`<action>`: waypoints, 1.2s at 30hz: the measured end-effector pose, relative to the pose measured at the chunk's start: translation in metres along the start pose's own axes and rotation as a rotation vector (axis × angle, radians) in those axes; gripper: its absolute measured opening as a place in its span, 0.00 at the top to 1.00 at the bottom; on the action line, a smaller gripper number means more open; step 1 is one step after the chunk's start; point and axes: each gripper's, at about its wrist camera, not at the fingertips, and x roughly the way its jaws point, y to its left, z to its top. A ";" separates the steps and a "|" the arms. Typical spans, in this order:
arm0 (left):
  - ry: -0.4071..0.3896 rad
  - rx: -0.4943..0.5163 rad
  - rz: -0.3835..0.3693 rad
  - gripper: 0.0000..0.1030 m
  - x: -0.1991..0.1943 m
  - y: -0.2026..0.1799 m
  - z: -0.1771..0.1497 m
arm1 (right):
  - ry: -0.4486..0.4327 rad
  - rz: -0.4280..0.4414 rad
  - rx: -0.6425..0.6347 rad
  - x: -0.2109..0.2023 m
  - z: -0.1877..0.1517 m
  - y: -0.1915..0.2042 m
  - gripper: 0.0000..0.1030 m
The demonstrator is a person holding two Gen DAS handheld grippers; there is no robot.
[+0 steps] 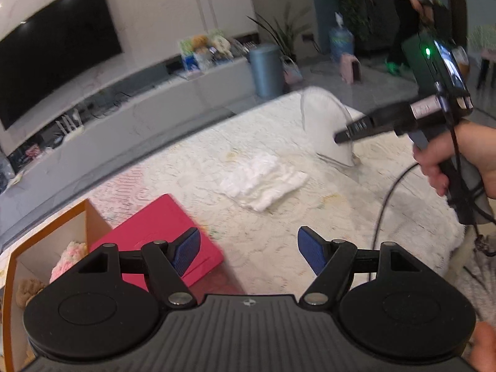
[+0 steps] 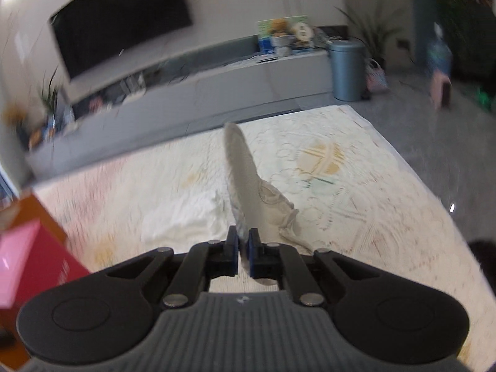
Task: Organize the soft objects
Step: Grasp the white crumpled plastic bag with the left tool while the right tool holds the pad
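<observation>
Clamped in the right gripper (image 2: 243, 249), a pale grey cloth (image 2: 245, 173) lifts off the table (image 2: 387, 217); the left gripper (image 1: 249, 249) hangs wide and empty. A white towel (image 1: 263, 179) awaits sorting. Only the left view shows the box (image 1: 49, 238) already holding plush items (image 1: 69, 259).

The left gripper (image 1: 249, 249) is hovering with jaws spread wide and empty; at two o'clock, a hand (image 1: 458, 161) is gripping the right gripper (image 2: 244, 249), jaws pinched tight.
</observation>
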 end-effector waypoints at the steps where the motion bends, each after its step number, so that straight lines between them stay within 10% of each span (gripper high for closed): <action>1: 0.015 0.030 -0.006 0.18 0.002 -0.005 0.007 | -0.011 0.002 0.018 -0.003 0.001 -0.002 0.97; 10: 0.176 0.588 -0.047 0.12 0.068 -0.066 0.046 | -0.030 0.030 0.105 -0.010 -0.001 -0.028 0.97; 17: 0.280 0.796 -0.123 0.12 0.151 -0.076 0.050 | -0.003 0.065 0.110 -0.002 -0.009 -0.024 0.97; 26: 0.366 0.864 -0.100 0.12 0.230 -0.071 0.048 | 0.021 0.021 0.129 0.010 -0.011 -0.034 0.97; 36: 0.348 0.690 -0.243 0.02 0.269 -0.045 0.089 | 0.071 0.012 0.084 0.027 -0.014 -0.026 0.97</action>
